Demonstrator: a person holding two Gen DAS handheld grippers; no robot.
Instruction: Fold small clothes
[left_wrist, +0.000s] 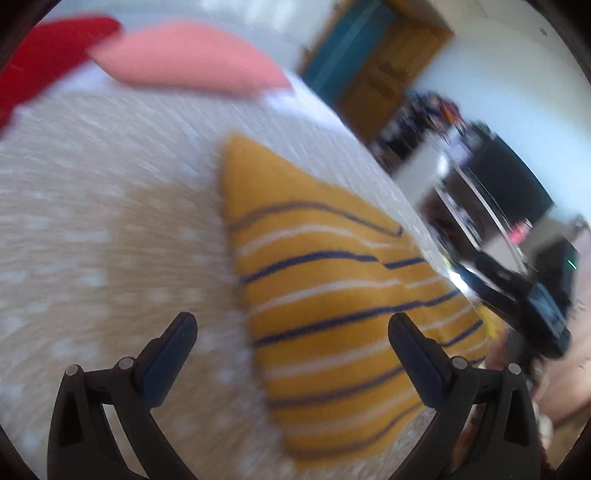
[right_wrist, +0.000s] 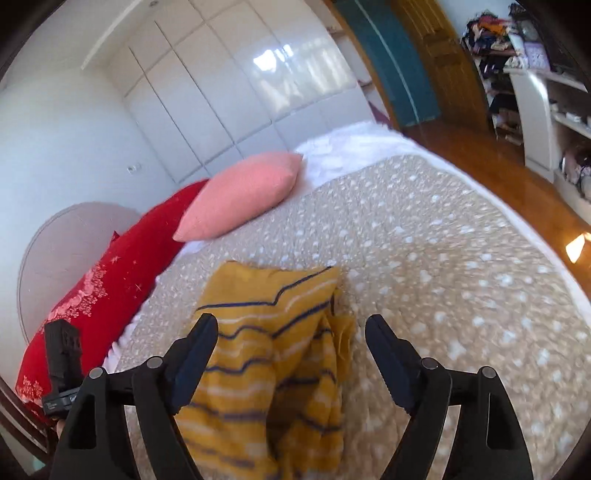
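A mustard-yellow garment (left_wrist: 332, 295) with dark blue and white stripes lies on the beige dotted bedspread (left_wrist: 110, 221). In the left wrist view my left gripper (left_wrist: 291, 325) hovers open over the garment's near left edge, nothing between its fingers. The right gripper shows as a black shape (left_wrist: 517, 295) at that view's right, blurred. In the right wrist view the same garment (right_wrist: 273, 354) lies partly folded and rumpled under my right gripper (right_wrist: 291, 328), whose jaws stand wide apart above the cloth without pinching it. The left gripper's black body (right_wrist: 62, 362) appears at the lower left.
A pink pillow (right_wrist: 243, 192) and a red pillow (right_wrist: 110, 273) lie at the head of the bed. White wardrobe doors (right_wrist: 221, 92) stand behind. The wooden floor (right_wrist: 498, 177), a wooden door and cluttered white shelves (right_wrist: 535, 110) lie beyond the bed's right edge.
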